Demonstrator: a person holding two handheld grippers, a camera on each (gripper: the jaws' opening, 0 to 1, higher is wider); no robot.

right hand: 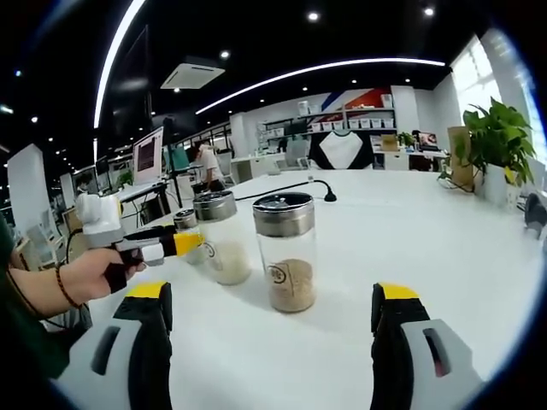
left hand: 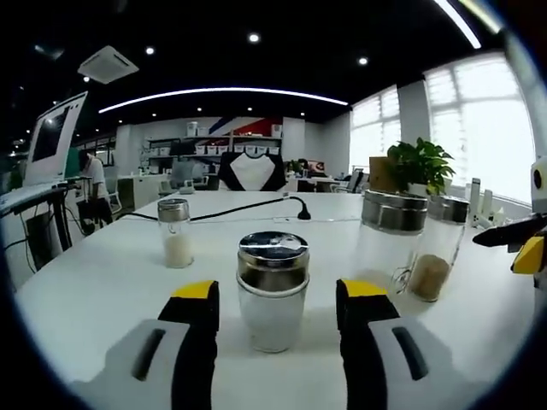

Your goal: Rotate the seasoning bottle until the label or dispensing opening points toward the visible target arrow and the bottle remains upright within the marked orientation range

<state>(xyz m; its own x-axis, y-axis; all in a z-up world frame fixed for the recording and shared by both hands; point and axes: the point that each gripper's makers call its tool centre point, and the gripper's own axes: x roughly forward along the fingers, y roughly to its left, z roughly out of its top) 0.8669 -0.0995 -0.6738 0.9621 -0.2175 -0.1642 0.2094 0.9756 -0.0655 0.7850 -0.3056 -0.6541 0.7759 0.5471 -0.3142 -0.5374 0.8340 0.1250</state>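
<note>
Left gripper view
- left gripper (left hand: 278,318): jaws wide open, holding nothing; yellow-tipped pads flank a bottle, gap visible both sides
- seasoning bottle (left hand: 273,291): upright on the white counter (left hand: 102,282) between the jaws, steel cap, pale contents
- small shaker (left hand: 176,233): 10 o'clock from it, well apart
- two taller jars: clear jar (left hand: 386,239) and brown-fill jar (left hand: 436,249) at 2 o'clock, close together
- right gripper (left hand: 523,243): at the 3 o'clock edge, near the brown-fill jar
- arrow/marks: none I can make out

Right gripper view
- right gripper (right hand: 272,346): jaws wide open, empty; the brown-fill jar (right hand: 286,252) stands ahead at 12 o'clock, not touched
- left gripper (right hand: 175,243): comes in from 9 o'clock in a hand (right hand: 90,275), tips beside the pale jar (right hand: 220,237)
- cable (right hand: 299,184): lies across the counter far back
- plant (right hand: 494,141): at 2 o'clock

Step
- stage: approach done on the left, grasp not yet made; no rotation judged done
- next: close left jaws on the glass body, twist about the vertical axis, keep the base flat
- in the way: neighbouring jars sit near the swing path; glass looks slick, so a tilt or slip is the risk
</note>
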